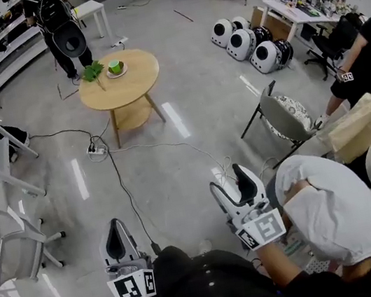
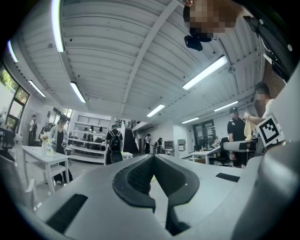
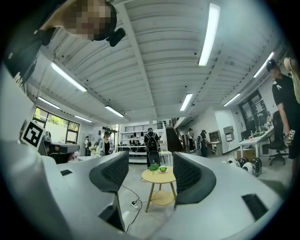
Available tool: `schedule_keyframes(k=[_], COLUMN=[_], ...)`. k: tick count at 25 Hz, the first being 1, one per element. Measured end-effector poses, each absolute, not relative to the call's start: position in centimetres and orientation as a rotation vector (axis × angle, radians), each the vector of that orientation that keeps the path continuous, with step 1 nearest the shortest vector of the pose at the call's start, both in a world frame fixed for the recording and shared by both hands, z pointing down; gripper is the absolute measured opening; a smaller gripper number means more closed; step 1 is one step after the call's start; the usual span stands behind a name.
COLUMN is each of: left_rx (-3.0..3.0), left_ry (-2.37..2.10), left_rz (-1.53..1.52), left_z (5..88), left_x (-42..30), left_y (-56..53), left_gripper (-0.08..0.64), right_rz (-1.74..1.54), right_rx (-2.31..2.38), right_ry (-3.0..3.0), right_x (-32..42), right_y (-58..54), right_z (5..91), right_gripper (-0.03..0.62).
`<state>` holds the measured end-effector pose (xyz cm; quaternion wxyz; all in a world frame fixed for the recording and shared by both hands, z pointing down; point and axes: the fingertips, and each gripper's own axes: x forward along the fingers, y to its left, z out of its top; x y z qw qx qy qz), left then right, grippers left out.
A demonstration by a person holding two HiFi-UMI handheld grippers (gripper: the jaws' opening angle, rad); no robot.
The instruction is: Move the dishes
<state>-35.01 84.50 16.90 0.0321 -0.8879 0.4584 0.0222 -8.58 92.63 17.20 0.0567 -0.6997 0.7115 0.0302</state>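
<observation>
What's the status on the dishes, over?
Left claw shut, right claw open, both empty. Green cup on saucer sits untouched on round table ahead. Power strip and cable on floor between.

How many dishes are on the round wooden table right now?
2: a green cup standing on a small plate, both toward the far side of the round table, beside a leafy sprig. At this distance, smaller items could go unnoticed.

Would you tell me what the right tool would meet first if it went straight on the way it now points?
Most likely the round wooden table, near its top, where the green cup stands. The right tool frames it between open jaws; the way there looks free, though depth is unclear.
</observation>
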Motion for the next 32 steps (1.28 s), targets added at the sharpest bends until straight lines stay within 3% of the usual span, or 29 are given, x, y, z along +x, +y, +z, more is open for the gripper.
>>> schedule_keyframes(k=[14, 32], left_rx=[-2.728, -2.724], left_ry=[1.445, 1.371], left_rz=[0.08, 0.146], left_z=[18.5, 15.1], left_x=[-31.4, -30.2], left_y=[75.4, 47.6], left_gripper=[0.009, 0.009], right_rz=[0.072, 0.155], right_rx=[-2.136, -2.163], right_ry=[2.196, 2.178], right_x=[-4.3, -3.0], right_y=[84.1, 56.1], right_z=[19.0, 15.2], right_gripper=[0.273, 0.27])
